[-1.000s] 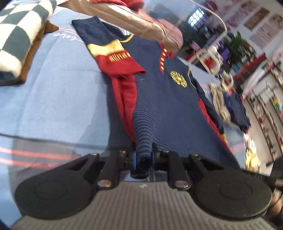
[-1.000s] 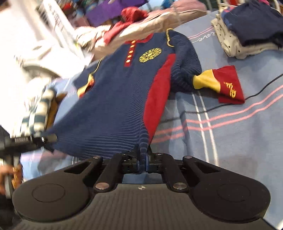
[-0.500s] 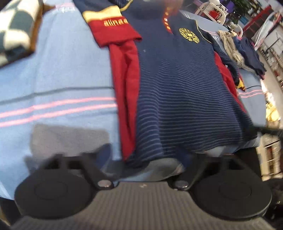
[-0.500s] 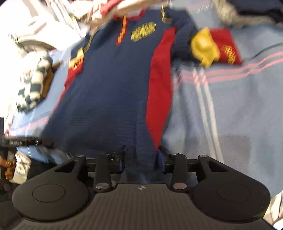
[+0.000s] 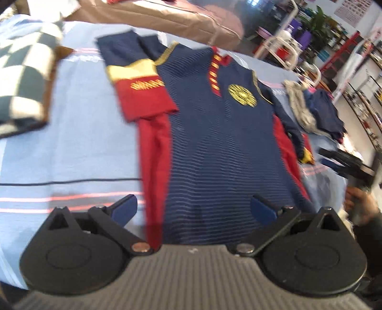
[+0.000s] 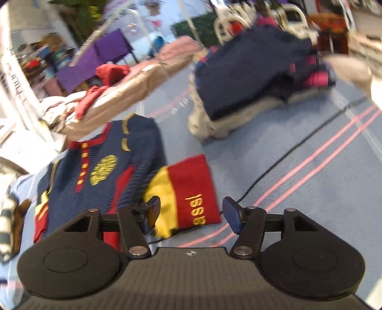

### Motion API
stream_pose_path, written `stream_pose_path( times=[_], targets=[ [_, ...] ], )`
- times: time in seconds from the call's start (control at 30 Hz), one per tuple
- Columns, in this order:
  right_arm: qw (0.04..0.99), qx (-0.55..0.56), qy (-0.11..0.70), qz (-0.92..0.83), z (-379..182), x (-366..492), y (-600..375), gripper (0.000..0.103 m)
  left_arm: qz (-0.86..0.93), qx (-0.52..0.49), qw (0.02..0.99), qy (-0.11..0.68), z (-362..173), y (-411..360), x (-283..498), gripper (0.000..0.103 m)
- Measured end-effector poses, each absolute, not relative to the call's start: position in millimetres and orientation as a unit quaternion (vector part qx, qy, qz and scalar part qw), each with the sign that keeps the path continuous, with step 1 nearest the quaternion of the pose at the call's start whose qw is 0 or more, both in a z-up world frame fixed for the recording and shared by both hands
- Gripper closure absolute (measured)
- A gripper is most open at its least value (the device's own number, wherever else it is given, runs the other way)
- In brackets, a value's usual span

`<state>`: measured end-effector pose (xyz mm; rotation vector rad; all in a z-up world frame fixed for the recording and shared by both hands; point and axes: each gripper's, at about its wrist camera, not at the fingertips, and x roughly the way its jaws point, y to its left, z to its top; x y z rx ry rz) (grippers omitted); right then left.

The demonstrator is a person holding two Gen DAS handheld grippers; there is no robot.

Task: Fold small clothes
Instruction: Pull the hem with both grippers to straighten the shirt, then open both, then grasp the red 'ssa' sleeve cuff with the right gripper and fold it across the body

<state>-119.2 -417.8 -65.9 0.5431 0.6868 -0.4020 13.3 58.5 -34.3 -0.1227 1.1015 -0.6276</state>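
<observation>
A small navy striped shirt with red side panels and a yellow crest lies flat, front up, on the blue bedcover. Its left sleeve, red and yellow at the cuff, is folded in beside the body. My left gripper is open and empty over the shirt's bottom hem. In the right wrist view the shirt lies to the left and its right sleeve cuff, red and yellow, lies out to the side. My right gripper is open and empty, its jaws on either side of that cuff.
A checked folded cloth lies at the left. A pile of navy and grey clothes sits at the right. A brown bundle lies behind the shirt. A thin black cable crosses the bedcover. The other hand's gripper shows at the right edge.
Both grippers let go of the shirt's hem and opened. The shirt now lies flat. My right gripper moved right, over to the right sleeve cuff.
</observation>
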Motion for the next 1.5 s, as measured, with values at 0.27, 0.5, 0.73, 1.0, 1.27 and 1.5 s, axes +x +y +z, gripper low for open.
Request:
stream_pose_path(
  times=[0.27, 0.5, 0.73, 1.0, 1.27, 1.5],
  targets=[
    [0.893, 0.266, 0.326, -0.16, -70, -119, -417, 0.078, -0.328, -0.056, 0.775, 0.536, -57, 14, 1, 0.0],
    [0.912, 0.217, 0.237, -0.256, -3, -178, -453, 0.082, -0.33, -0.058, 0.777, 0.533, -57, 4, 6, 0.0],
    [0.9, 0.202, 0.195, -0.334, 26, -213, -486, 0.082, -0.333, -0.058, 0.773, 0.536, -67, -6, 13, 0.0],
    [0.926, 0.186, 0.17, -0.28, 41, -181, -461, 0.082, -0.346, -0.044, 0.763, 0.544, -75, -25, 10, 0.0],
    [0.947, 0.29, 0.135, -0.025, 59, -105, -344, 0.082, -0.322, -0.068, 0.783, 0.528, -66, -5, 7, 0.0],
    [0.917, 0.284, 0.261, 0.106, -4, -107, -226, 0.062, -0.271, -0.091, 0.806, 0.518, -59, 36, 18, 0.0]
  ],
)
